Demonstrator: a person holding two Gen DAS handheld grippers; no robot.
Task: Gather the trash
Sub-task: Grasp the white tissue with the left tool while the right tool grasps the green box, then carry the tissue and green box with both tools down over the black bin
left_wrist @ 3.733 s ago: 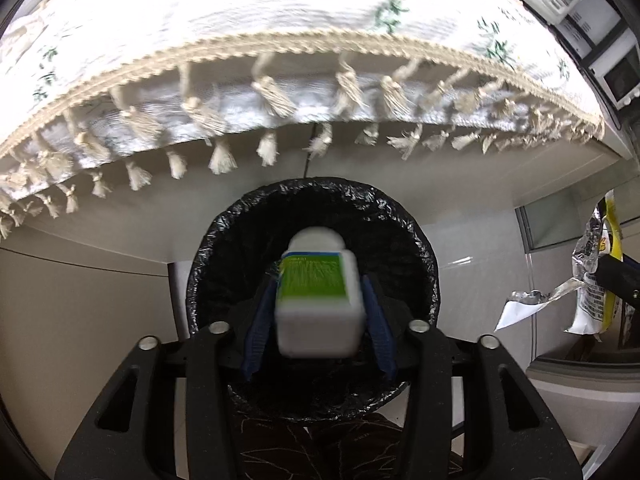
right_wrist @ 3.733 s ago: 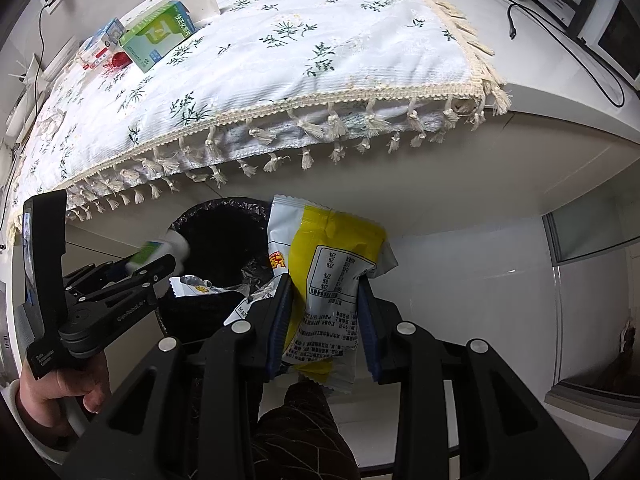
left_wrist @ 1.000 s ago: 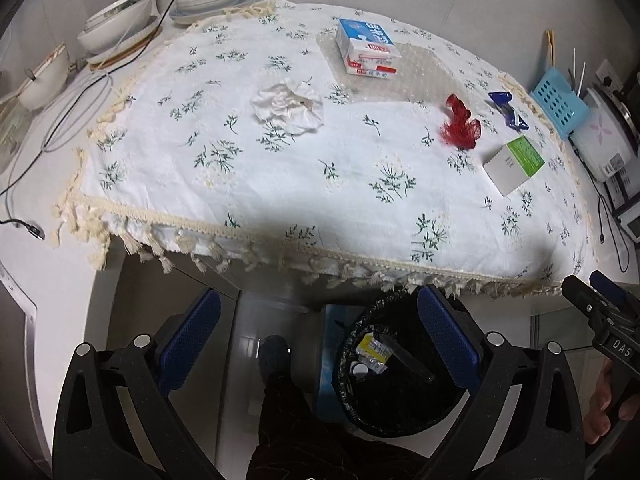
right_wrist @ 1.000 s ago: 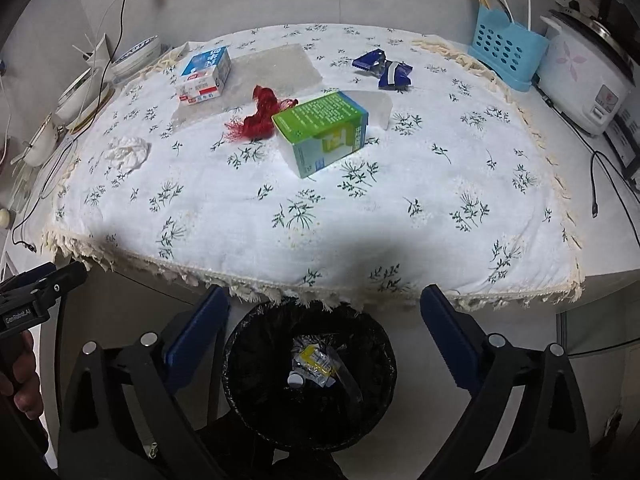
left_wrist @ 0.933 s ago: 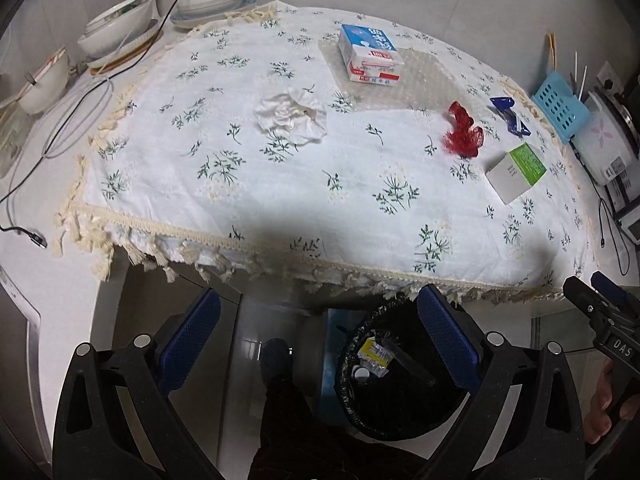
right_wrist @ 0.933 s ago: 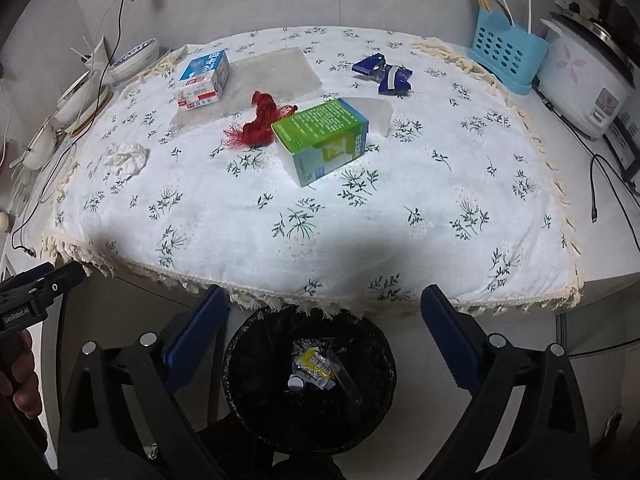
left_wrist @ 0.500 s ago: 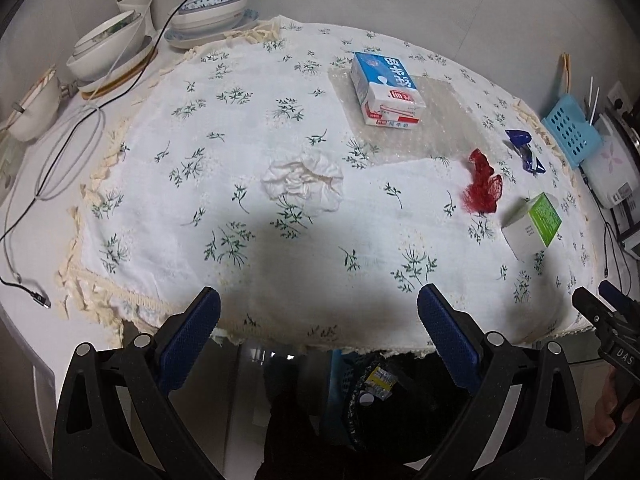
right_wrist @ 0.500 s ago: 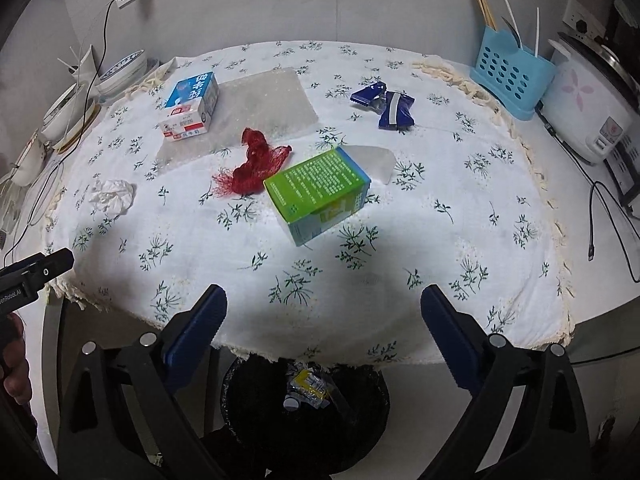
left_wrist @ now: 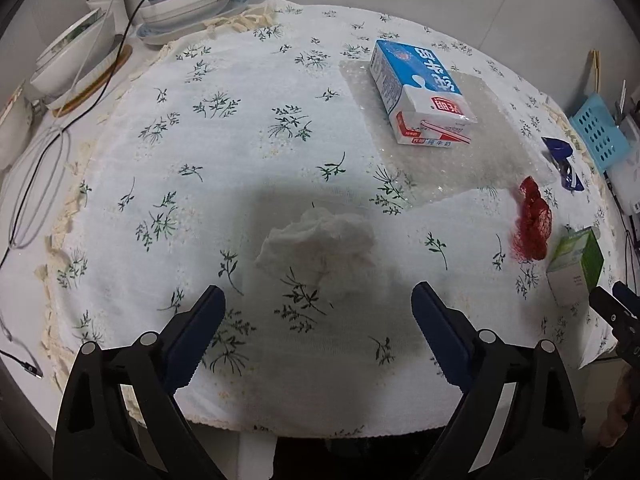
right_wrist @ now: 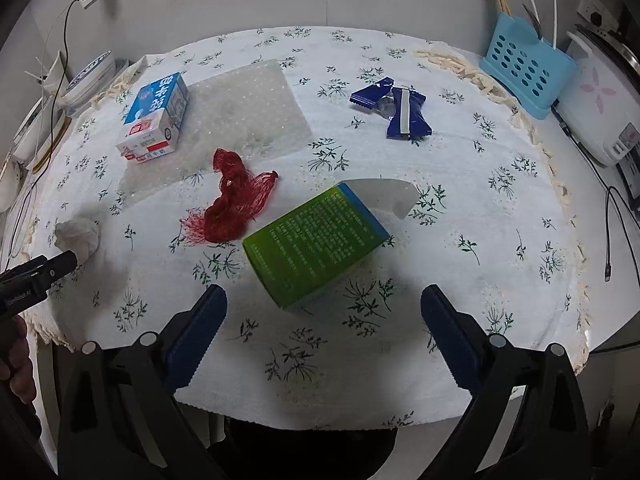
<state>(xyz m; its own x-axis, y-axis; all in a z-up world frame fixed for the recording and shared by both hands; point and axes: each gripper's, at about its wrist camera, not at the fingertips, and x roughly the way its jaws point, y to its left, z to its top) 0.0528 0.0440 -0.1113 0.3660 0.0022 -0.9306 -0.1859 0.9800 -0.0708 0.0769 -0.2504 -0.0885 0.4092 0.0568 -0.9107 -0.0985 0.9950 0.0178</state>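
White crumpled tissue (left_wrist: pixel 320 236) ahead of wide-spread, empty left gripper (left_wrist: pixel 318 330), jaws just narrowing; right gripper (right_wrist: pixel 323 330) splayed, empty, before green cardboard box (right_wrist: pixel 316 240); blue-white milk carton (left_wrist: pixel 420 92) beyond tissue.

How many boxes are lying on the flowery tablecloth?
2. The blue and white milk carton lies far left on the bubble wrap; the green box lies near the middle, close to the front edge. None seems hidden.

Surfaces under both of my wrist cameras.
Matt woven tablecloth (left_wrist: pixel 248 128) with fringe; crumpled soft tissue (left_wrist: pixel 320 240); glossy printed milk carton (left_wrist: pixel 420 92) on dimpled clear bubble wrap (right_wrist: pixel 248 116); red plastic netting (right_wrist: pixel 232 200); matt green cardboard box (right_wrist: pixel 316 240); shiny blue foil wrappers (right_wrist: pixel 396 110).
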